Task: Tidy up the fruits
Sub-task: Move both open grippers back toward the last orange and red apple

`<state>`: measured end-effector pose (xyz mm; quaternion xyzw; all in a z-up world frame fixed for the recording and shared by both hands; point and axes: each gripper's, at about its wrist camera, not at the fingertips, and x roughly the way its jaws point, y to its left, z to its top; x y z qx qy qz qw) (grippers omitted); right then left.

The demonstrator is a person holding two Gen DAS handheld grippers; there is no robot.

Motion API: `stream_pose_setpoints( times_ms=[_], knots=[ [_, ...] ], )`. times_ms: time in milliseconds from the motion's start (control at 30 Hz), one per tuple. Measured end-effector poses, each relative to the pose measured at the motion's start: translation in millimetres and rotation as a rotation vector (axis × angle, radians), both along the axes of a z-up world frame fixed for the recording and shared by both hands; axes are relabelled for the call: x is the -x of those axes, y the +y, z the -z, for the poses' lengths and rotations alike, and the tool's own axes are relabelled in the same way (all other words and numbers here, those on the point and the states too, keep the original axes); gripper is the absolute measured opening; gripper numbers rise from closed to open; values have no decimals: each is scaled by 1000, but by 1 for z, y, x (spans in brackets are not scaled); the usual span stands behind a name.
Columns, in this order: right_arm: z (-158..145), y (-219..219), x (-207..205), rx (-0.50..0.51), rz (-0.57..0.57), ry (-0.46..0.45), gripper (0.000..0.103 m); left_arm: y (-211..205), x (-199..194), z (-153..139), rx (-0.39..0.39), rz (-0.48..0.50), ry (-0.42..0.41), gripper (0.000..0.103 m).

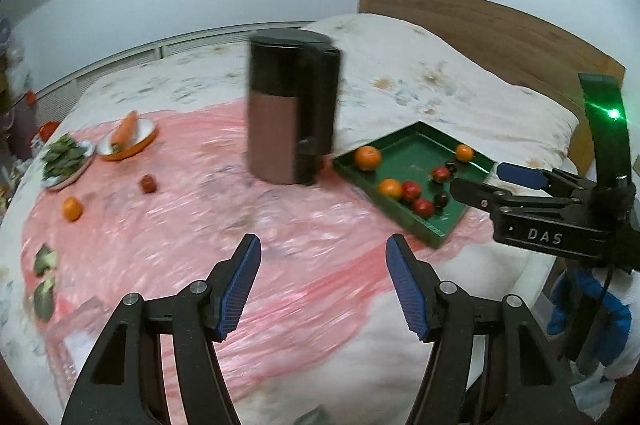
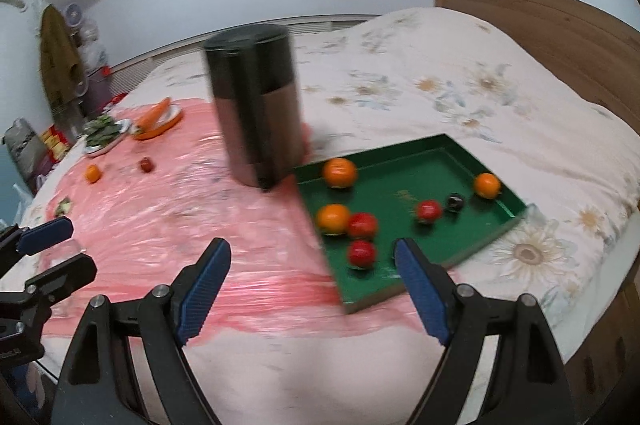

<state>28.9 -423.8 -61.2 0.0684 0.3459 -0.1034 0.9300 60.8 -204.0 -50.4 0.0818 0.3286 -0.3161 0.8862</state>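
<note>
A green tray (image 2: 420, 153) (image 1: 404, 145) lies on the bed at the right, holding several oranges (image 2: 340, 173), red fruits (image 2: 362, 253) and dark plums (image 2: 455, 201). One orange (image 1: 72, 209) (image 2: 92, 173) and a small red fruit (image 1: 148, 183) (image 2: 145, 165) lie loose on the pink plastic sheet (image 1: 180, 225) at the left. My left gripper (image 1: 322, 289) is open and empty above the sheet's near part. My right gripper (image 2: 314, 287) is open and empty, just in front of the tray's near edge; it also shows in the left wrist view (image 1: 480, 181).
A tall dark cylindrical appliance (image 1: 292, 109) (image 2: 256, 105) stands between the tray and the loose fruit. At the far left are a plate of greens (image 1: 66, 159), an orange bowl with a carrot (image 1: 128, 139) and broccoli pieces (image 1: 44, 281). A wooden headboard (image 1: 480, 33) is behind.
</note>
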Motion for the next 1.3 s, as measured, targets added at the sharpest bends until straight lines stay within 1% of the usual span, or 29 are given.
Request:
stream_pose_setpoints(
  times_ms=[100,300,533,833,1100,1300],
  knots=[
    [-4,26,-6,-3,-37,0,103,26,-3,2,1,-39,-1,59],
    [-8,77,-24,-5,-123,15,103,91,-16,9,4,-144,-4,59],
    [-5,125,-47,1,-210,29,103,159,-34,21,-22,-263,-10,59],
    [10,158,-77,-16,-288,58,103,234,-52,37,-74,-390,-3,59],
    [15,192,-121,-43,-382,55,103,284,-96,43,-96,-469,20,59],
    [25,218,-164,-65,-458,50,103,293,-135,53,-96,-491,52,59]
  ],
)
